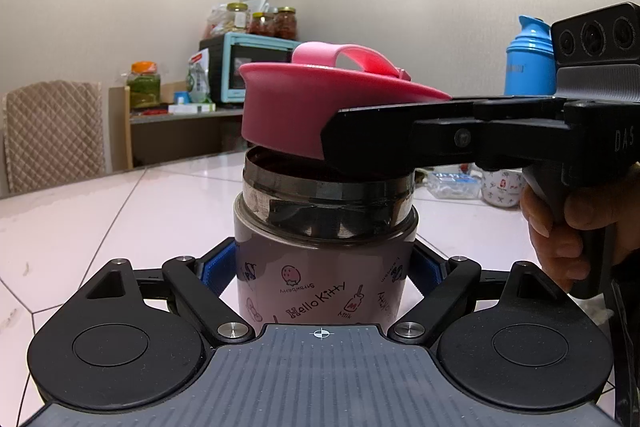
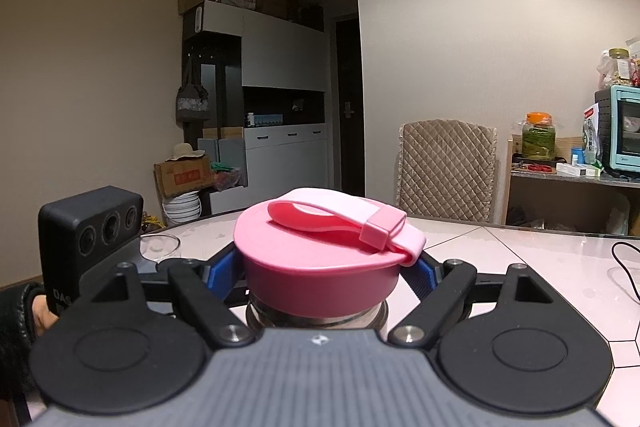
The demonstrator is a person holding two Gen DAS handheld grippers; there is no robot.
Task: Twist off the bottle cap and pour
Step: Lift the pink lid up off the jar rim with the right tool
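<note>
Cap [image 1: 304, 107] tilted, lifted just off bottle [image 1: 324, 267] on counter [image 1: 100, 211].
Left hand-held gripper [image 1: 324, 267] clamping bottle; right hand-held gripper [image 2: 320, 267] pinching cap. Risks: cap slipping, catching rim, tipping bottle.

bottle [image 1: 320, 267] base: hidden behind left gripper [image 1: 320, 269] body
bottle body, right wrist view: hidden under pink cap [image 2: 320, 267], only metal neck showing
cap's far side, left wrist view: covered by right gripper [image 1: 340, 143] finger
glass [image 2: 160, 247]: lower part hidden
right hand [image 1: 560, 227]: cut off at frame edge
bottle print: partly legible
</note>
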